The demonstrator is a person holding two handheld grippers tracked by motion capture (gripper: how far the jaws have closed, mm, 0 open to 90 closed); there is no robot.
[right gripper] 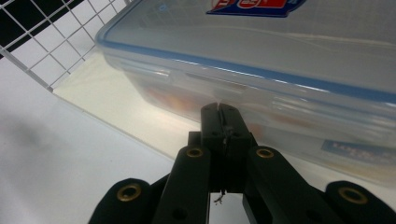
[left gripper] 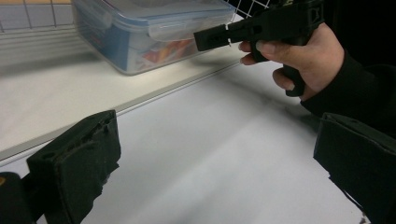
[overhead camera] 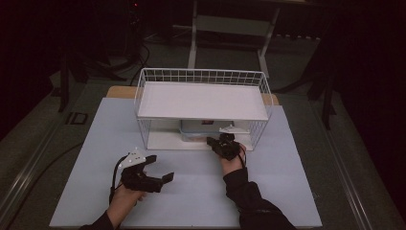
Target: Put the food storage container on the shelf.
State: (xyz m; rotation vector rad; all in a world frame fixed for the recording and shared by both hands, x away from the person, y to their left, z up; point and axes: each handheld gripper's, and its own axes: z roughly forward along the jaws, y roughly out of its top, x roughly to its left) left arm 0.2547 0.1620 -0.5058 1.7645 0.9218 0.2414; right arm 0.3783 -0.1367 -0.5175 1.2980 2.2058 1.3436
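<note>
A clear plastic box (overhead camera: 192, 130) with a blue-sealed lid stands on the lower board of a white wire shelf rack (overhead camera: 143, 86). My right gripper (overhead camera: 211, 141) is shut, its tip right at the box's front side, by the lid flap. In the right gripper view the closed jaws (right gripper: 220, 110) point at the box (right gripper: 280, 56), with nothing between them. My left gripper (overhead camera: 160, 167) hovers open over the white table, away from the rack. The left gripper view has its jaws (left gripper: 215, 158) wide apart, with the box (left gripper: 140, 28) and the right gripper (left gripper: 201, 40) beyond.
The rack's upper shelf (overhead camera: 201, 100) overhangs the box, and wire mesh closes its sides and back. The white table top (overhead camera: 191, 191) stretches in front of the rack. Dark floor, cables and a metal frame (overhead camera: 230, 28) lie behind the table.
</note>
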